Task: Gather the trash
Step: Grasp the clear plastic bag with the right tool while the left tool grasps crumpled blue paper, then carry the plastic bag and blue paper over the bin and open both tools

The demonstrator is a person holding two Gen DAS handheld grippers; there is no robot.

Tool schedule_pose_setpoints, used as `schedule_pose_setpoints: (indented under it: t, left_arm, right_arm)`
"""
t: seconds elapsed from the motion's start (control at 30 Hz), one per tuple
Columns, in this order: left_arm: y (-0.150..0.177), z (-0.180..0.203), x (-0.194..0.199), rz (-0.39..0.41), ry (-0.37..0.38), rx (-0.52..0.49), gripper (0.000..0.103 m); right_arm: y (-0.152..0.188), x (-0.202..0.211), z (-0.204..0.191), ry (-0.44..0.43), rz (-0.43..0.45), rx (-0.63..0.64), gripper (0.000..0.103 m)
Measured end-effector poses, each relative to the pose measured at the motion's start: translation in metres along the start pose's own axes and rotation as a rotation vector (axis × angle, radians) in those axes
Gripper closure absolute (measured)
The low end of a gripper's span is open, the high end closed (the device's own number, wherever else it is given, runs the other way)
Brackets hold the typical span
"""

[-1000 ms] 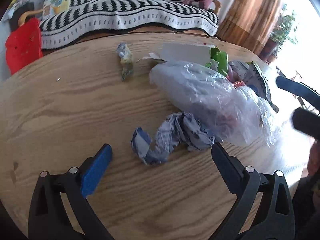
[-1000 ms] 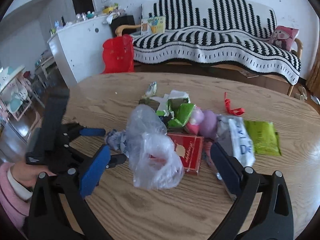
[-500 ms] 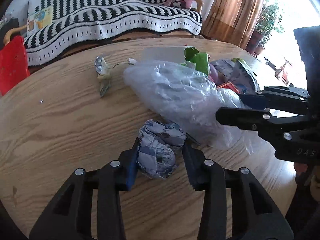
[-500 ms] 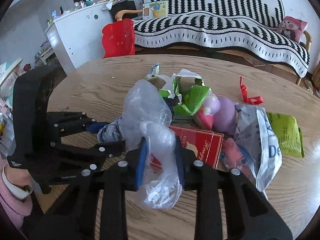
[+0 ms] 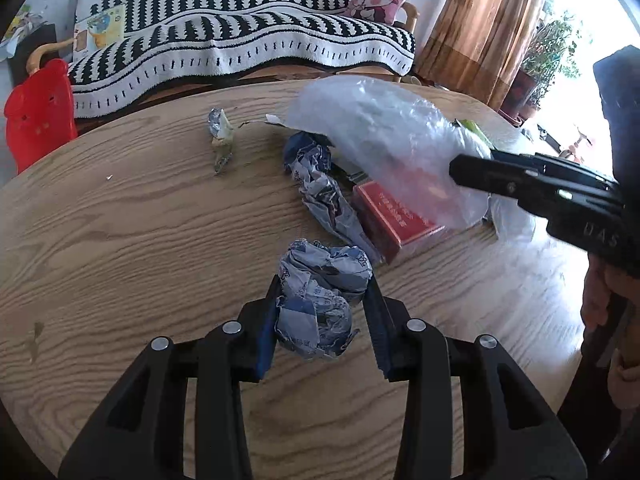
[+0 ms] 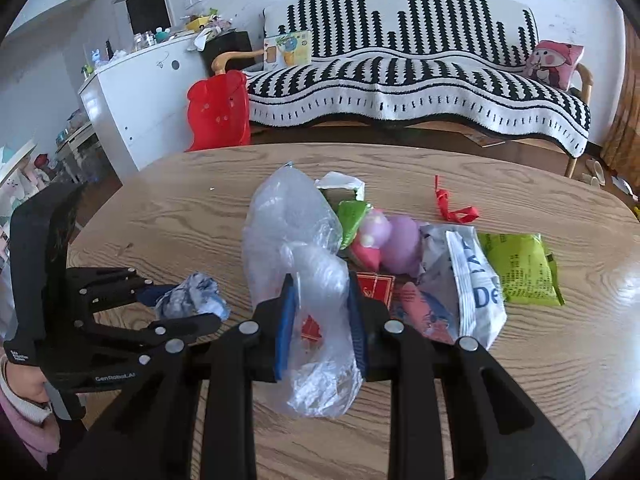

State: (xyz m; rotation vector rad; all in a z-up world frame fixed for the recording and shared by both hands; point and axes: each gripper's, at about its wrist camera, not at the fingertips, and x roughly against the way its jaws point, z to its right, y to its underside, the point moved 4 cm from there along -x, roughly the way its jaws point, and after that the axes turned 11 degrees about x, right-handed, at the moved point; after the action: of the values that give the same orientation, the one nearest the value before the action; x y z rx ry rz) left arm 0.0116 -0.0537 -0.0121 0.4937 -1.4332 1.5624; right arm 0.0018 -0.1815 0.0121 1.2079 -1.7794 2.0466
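Note:
My left gripper (image 5: 324,280) is shut on a crumpled blue-and-white paper wad (image 5: 320,304), just above the wooden table (image 5: 120,240). In the right wrist view the same gripper (image 6: 188,306) grips the wad (image 6: 192,296) at the left. My right gripper (image 6: 320,280) is shut on a clear plastic bag (image 6: 288,224), pinching its gathered lower part. In the left wrist view that bag (image 5: 380,140) hangs lifted from the right gripper (image 5: 454,170) over a red box (image 5: 392,216). A second crumpled paper piece (image 5: 320,192) lies beside the box.
More trash lies on the table (image 6: 560,360): a green packet (image 6: 516,268), a white-and-blue wrapper (image 6: 472,292), a red ribbon (image 6: 452,208), a pink-purple toy (image 6: 384,240) and a foil wrapper (image 5: 220,136). A striped sofa (image 6: 400,76) and red stool (image 6: 216,108) stand beyond.
Both grippers went from wide open to shut, the left on the paper wad, the right on the plastic bag. The bag has lifted, uncovering the red box and another paper piece.

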Motion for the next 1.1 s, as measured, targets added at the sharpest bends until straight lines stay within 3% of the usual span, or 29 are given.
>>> schedule_pose_setpoints:
  t: [0.73,0.9,1.1]
  left_arm:
    - [-0.004,-0.005,0.003,0.008,-0.021,0.022,0.064]
    - [-0.007,0.017,0.019,0.059,0.011,0.016,0.064]
    - [-0.005,0.105,0.057,0.139,0.143,-0.076,0.064]
  right_arm:
    - [0.010,0.006,-0.003,0.015,-0.060,-0.003,0.078]
    - [0.016,0.047,0.009,0.028,0.000,-0.067,0.078]
    - [0.037,0.177,0.053,0.106,0.253,-0.223,0.078]
